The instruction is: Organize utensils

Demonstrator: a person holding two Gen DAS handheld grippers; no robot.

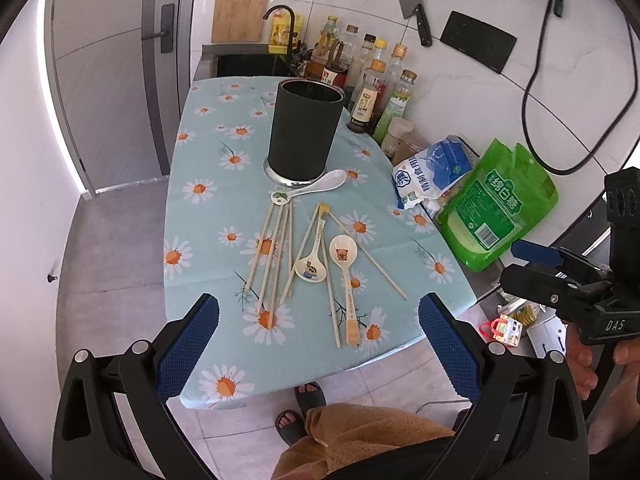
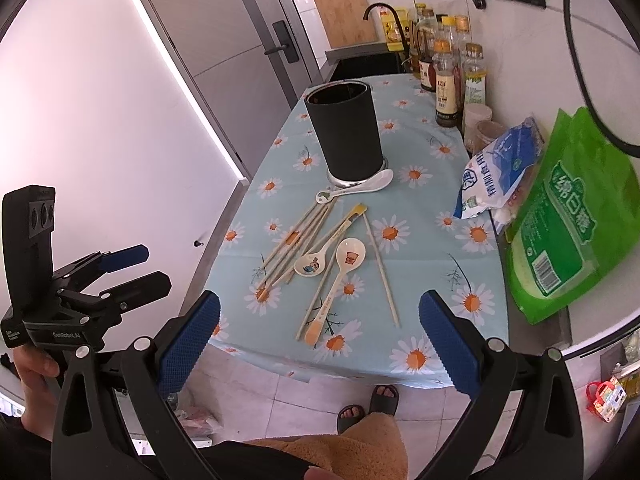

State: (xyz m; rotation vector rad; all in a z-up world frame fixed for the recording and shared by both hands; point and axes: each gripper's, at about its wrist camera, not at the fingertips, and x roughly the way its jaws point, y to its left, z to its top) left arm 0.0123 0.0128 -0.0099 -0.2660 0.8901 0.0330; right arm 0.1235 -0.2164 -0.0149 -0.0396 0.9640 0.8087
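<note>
A tall black utensil holder (image 1: 303, 132) (image 2: 345, 134) stands upright on the daisy tablecloth (image 1: 208, 216) (image 2: 424, 208). A white spoon (image 1: 316, 186) (image 2: 360, 189) lies against its base. In front lie several cream chopsticks (image 1: 272, 252) (image 2: 292, 246) and two cartoon-printed spoons (image 1: 346, 276) (image 2: 340, 276), one (image 1: 310, 268) (image 2: 310, 266) to the left of the other. My left gripper (image 1: 318, 320) is open and empty, above the table's near edge. My right gripper (image 2: 320, 324) is open and empty too; it also shows in the left wrist view (image 1: 532, 264).
Sauce and oil bottles (image 1: 372, 88) (image 2: 448, 76) line the right wall. A blue-white bag (image 1: 432, 176) (image 2: 496, 168) and a green bag (image 1: 496, 204) (image 2: 572, 224) lie at the table's right edge. A sink (image 1: 248, 62) is behind. The person's feet (image 1: 300, 408) stand below.
</note>
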